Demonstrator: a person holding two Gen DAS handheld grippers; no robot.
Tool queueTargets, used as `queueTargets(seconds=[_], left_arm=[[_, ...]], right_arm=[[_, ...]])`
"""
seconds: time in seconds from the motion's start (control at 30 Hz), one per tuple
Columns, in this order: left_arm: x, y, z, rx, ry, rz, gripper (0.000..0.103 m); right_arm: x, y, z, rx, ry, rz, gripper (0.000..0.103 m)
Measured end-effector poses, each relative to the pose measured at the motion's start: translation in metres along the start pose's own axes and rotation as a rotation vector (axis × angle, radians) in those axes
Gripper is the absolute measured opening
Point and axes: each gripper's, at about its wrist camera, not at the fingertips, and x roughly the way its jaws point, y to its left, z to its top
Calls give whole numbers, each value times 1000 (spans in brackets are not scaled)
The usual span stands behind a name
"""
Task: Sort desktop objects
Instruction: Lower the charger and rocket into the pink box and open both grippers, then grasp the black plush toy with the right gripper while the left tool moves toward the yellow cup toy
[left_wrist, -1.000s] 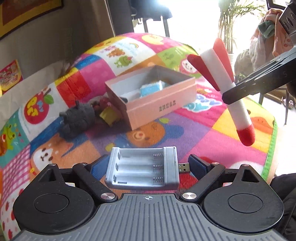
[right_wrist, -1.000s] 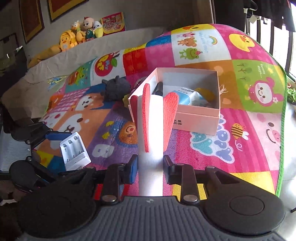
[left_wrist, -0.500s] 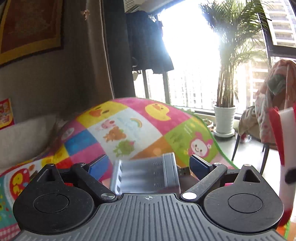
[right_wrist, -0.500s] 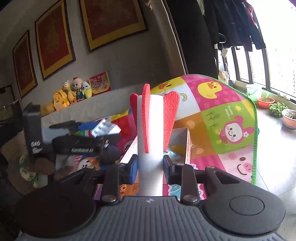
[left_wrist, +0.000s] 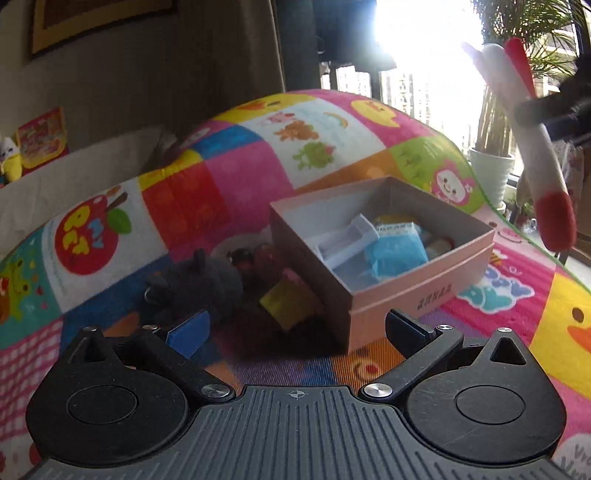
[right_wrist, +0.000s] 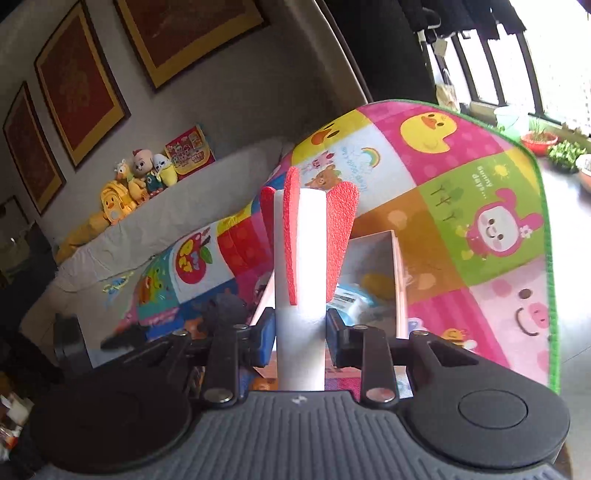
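Now your left tongs (left_wrist: 295, 332) gape empty; the ribbed grey battery holder (left_wrist: 345, 240) they held a second ago lies in the pink cardboard box (left_wrist: 424, 295). Your right tongs (right_wrist: 300, 334) pinch the foam rocket (right_wrist: 301, 258).

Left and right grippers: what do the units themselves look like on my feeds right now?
Both match. The left gripper and the right gripper each have a grey ribbed body with a small crosshair mark, two round black discs, black linkage arms on silver pivot screws, and blue-faced finger pads. No cables or sleeves show.
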Motion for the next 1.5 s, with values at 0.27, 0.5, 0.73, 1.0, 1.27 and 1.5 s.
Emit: queueTargets(seconds=[0.27, 0.5, 0.73, 1.0, 1.27, 1.5], left_arm=[[-19, 26, -43, -158, 36, -17, 103], [-7, 34, -56, -214, 69, -43, 103], [-7, 29, -58, -196, 66, -56, 103], [-5, 45, -60, -255, 60, 19, 103], [0, 43, -61, -245, 74, 36, 103], [-1, 38, -62, -219, 72, 62, 103]], right_arm=[[121, 1, 51, 18, 102, -168, 28], [177, -11, 49, -140, 289, -383, 28], [226, -26, 29, -232, 432, -472, 28], [213, -21, 28, -237, 423, -422, 43], [160, 36, 46, -330, 190, -391, 56], [201, 124, 4, -513, 257, -172, 56]])
